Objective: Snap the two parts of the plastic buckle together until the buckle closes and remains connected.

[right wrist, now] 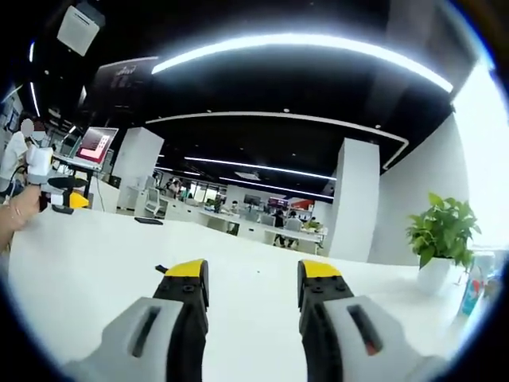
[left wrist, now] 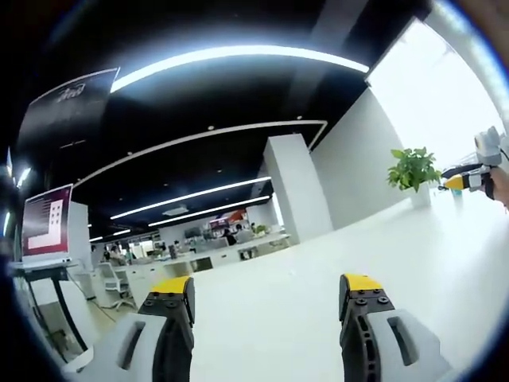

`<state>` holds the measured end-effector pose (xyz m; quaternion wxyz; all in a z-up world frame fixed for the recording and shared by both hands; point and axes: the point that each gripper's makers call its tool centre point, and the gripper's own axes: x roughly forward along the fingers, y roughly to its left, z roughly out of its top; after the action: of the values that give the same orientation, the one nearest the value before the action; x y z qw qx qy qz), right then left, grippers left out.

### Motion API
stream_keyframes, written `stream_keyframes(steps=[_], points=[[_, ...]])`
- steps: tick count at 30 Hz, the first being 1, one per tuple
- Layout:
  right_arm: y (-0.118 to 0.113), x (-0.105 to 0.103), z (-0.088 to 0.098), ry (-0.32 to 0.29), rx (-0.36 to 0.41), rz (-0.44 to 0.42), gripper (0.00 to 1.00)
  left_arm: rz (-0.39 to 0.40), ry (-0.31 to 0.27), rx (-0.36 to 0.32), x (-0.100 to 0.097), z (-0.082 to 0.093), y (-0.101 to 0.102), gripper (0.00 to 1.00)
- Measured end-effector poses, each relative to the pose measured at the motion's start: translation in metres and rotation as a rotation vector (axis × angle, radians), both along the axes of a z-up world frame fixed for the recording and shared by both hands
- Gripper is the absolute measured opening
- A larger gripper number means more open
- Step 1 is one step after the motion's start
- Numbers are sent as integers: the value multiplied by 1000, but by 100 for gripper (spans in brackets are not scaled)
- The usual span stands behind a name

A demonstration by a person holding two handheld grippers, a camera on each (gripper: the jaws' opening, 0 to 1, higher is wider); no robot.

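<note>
White table (left wrist: 302, 302), potted plant (left wrist: 412, 169), seemingly an open office.

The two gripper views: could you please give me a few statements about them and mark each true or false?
1. The left gripper has its jaws apart with nothing between them. True.
2. The right gripper is clamped on a buckle. False: its jaws are apart and empty.
3. A potted plant stands on the white table. True.
4. The red screen lies flat on the table. False: it stands upright on a stand.
</note>
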<state>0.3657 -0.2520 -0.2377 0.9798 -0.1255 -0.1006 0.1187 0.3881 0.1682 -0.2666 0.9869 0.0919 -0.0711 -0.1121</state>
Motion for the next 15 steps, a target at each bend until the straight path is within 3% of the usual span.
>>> stream_keyframes(steps=[15], points=[[-3, -10, 7, -35, -38, -35, 45, -81, -4, 29, -7, 0, -21, 75]])
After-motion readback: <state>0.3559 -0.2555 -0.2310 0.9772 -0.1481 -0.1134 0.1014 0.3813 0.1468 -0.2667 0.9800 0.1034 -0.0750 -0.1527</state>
